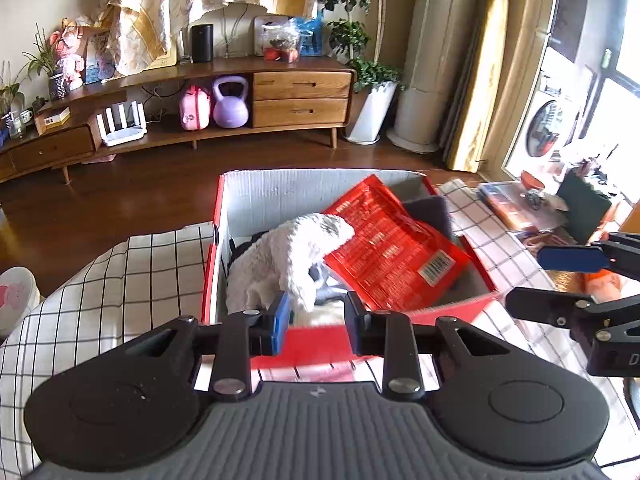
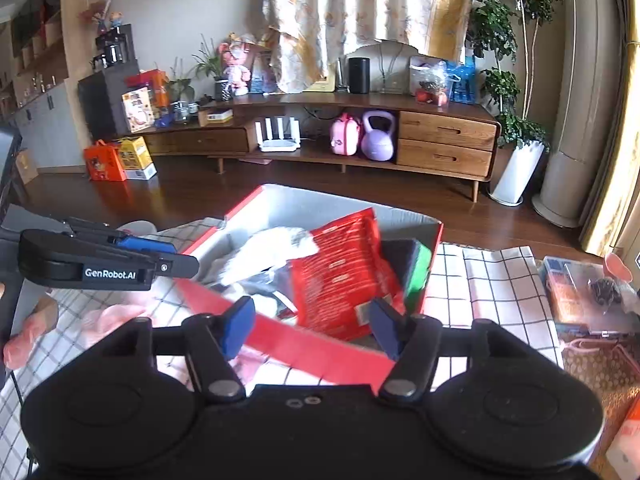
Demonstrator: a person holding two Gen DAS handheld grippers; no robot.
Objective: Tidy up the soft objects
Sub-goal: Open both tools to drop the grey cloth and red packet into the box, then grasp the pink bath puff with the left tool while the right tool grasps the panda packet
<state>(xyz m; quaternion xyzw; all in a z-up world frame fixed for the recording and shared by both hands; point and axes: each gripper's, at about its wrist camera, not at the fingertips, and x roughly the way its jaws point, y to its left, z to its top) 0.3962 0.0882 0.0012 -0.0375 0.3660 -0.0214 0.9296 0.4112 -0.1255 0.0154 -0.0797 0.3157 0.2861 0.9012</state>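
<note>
Two grippers are mine, and both hang just short of the red cardboard box [image 1: 248,208], which I use as my landmark. My left gripper [image 1: 316,312] sits at the box's near wall with its fingers spread and nothing between them, though the white plush toy [image 1: 288,256] droops down right in front of them, its lowest tuft nearly at the blue pad of the left finger [image 1: 280,320]. My right gripper [image 2: 310,320] is also released and empty, poised at the box's near right corner, over the red rim.

The plush lies inside the box, toward its left half, its long axis running from the near-left floor up and right until its end rests against the red foil packet [image 1: 392,248]. That packet leans across the middle of the box, tilted, with a dark cushion-like thing [image 1: 428,208] behind it at the far right. From my left fingers the toy is straight ahead and slightly left, so I judge the left hand the nearer one for any tucking or lifting. Both grippers point forward and down into the box. The box stands on a checked cloth [image 1: 100,272]; beyond it lie the wooden floor and a long wooden sideboard [image 1: 300,100].
</note>
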